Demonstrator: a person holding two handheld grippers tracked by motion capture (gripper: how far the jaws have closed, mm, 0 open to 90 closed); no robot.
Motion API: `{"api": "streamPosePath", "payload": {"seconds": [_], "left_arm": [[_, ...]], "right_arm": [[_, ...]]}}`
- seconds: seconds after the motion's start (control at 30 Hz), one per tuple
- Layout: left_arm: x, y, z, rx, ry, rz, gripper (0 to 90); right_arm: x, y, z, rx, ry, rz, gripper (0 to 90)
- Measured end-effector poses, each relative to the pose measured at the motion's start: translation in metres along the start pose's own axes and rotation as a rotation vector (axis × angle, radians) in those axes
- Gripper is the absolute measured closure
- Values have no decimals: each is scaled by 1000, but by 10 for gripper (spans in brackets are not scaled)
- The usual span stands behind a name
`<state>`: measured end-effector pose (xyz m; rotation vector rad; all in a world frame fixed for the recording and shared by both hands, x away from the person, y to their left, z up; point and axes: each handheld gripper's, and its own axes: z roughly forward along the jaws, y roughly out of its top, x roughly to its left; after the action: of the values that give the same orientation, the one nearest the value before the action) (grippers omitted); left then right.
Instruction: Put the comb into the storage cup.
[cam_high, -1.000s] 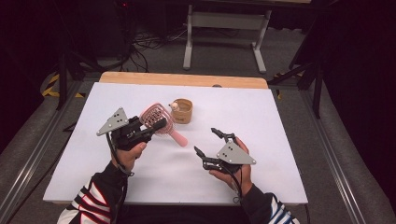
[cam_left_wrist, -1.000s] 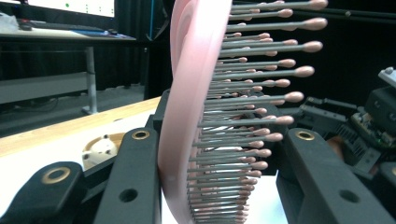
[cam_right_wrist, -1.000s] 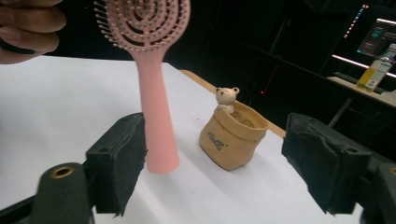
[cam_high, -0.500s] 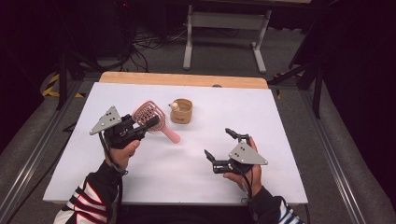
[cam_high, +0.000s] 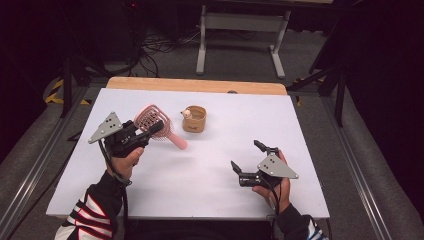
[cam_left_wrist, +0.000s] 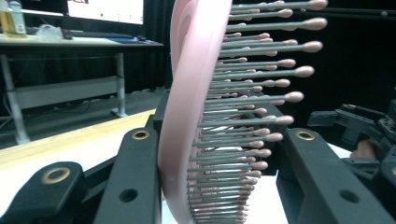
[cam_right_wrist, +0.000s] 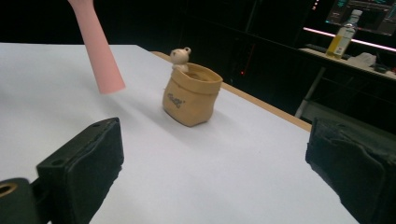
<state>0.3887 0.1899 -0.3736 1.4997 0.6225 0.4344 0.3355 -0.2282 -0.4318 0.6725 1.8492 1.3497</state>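
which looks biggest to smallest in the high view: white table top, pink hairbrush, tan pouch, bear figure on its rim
1. white table top
2. pink hairbrush, head clamped in the left hand-held gripper
3. tan pouch, clearly shorter than the brush is long
4. bear figure, a small bump on the pouch's rim

Right tongs (cam_high: 247, 156) wider, nearer table edge

You have one pink hairbrush (cam_high: 152, 123), one tan pouch (cam_high: 194, 119) with one small bear figure (cam_high: 186, 114) on its rim, and one white desk (cam_high: 210, 165) (two grippers as well: left gripper (cam_high: 156, 127), right gripper (cam_high: 247, 156)).
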Motion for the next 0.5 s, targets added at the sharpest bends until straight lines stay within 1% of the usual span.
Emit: {"api": "streamPosePath", "payload": {"seconds": [0.07,0.17,0.2,0.3,0.37,0.43,0.5], "left_arm": [[2,2,-2,-7,10,4,632],[5,5,-3,-16,12,-1,632],[9,9,-4,-25,24,6,632],[14,16,-3,-40,27,1,632],[17,22,-1,-35,40,17,632],[18,24,0,-36,40,18,632],[20,32,3,-40,41,24,632]], "right_arm": [[-2,-3,-3,11,-20,-15,52],[-7,-7,-8,11,-19,4,53],[-8,-9,-10,9,-17,10,53],[-12,-12,-12,12,-22,25,59],[-13,-13,-12,15,-28,33,60],[-13,-13,-12,17,-30,31,60],[-11,-12,-10,18,-26,20,60]]}}
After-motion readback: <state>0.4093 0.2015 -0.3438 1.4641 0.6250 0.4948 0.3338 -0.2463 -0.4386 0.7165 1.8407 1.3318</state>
